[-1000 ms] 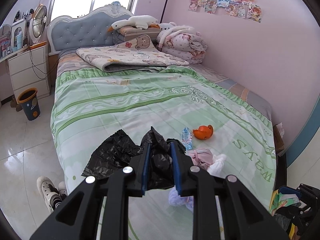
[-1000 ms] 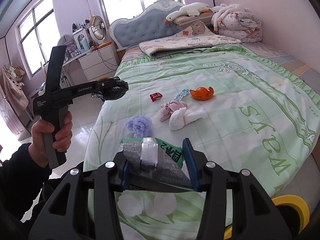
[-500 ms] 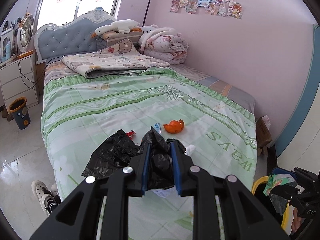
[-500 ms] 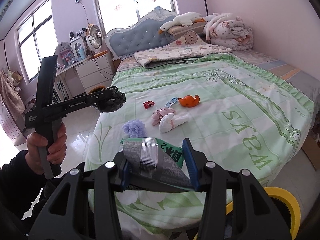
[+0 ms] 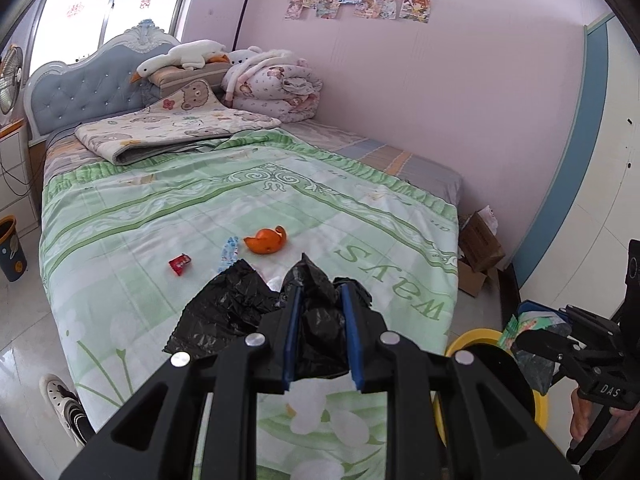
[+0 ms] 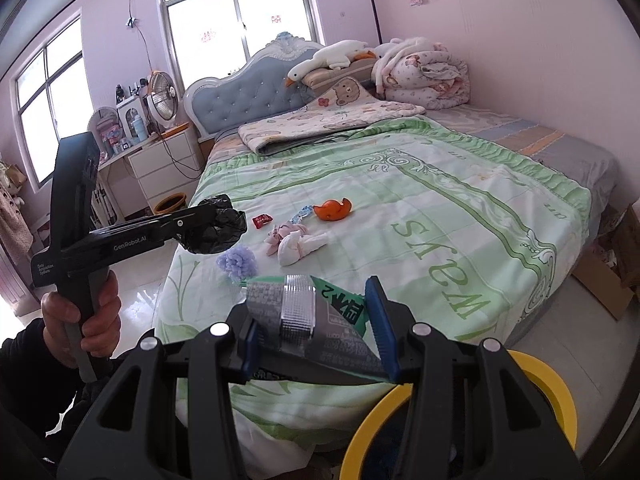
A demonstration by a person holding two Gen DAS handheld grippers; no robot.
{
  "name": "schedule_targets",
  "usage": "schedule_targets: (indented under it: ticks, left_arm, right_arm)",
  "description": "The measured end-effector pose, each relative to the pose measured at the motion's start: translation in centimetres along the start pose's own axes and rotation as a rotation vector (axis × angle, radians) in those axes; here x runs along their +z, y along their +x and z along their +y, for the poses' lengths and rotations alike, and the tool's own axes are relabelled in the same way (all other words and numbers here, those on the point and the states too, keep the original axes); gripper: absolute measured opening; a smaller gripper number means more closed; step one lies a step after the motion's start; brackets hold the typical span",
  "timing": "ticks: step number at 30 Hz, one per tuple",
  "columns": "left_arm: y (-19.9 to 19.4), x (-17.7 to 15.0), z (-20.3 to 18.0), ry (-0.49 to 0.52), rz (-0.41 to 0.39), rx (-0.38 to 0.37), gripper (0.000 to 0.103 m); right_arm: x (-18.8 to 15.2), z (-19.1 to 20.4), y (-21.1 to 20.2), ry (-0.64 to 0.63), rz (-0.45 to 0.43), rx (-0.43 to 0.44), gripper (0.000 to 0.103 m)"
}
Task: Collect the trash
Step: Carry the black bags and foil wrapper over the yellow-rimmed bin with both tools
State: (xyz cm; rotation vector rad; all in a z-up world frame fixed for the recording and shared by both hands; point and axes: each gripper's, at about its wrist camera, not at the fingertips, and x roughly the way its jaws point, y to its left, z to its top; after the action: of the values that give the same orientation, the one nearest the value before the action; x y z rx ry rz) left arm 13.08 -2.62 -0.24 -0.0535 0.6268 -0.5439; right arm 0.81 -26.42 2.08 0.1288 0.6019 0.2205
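Bed [image 5: 160,208] receded — wrapper [image 6: 312,320] clamped in right tool [image 6: 316,320].

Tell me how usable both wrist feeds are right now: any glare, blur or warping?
Left wrist view: sharp, window blown out white, bed edges bowed by the fisheye, corners vignetted black. Right wrist view: also sharp, windows overexposed, floor showing glare, snack wrapper print readable between the fingers.

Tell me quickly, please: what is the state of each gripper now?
Left gripper: closed on the black bag.
Right gripper: closed on a snack wrapper.
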Motion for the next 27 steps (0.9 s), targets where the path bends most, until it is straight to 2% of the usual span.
schedule_targets:
  ticks: [11,27]
  left_arm:
    - [1.2,-1.2,-5.7,0.046,0.053,-0.114,0.02]
    - [3.7,-4.1,-12.7,0.145,0.17,-0.235,0.02]
  right_arm:
    - [-1.0,-3.4,-3.9,0.056,-0.038,-0.085,0.044]
    - [-4.0,-8.6,-7.9,0.139,-0.033,-0.199,0.045]
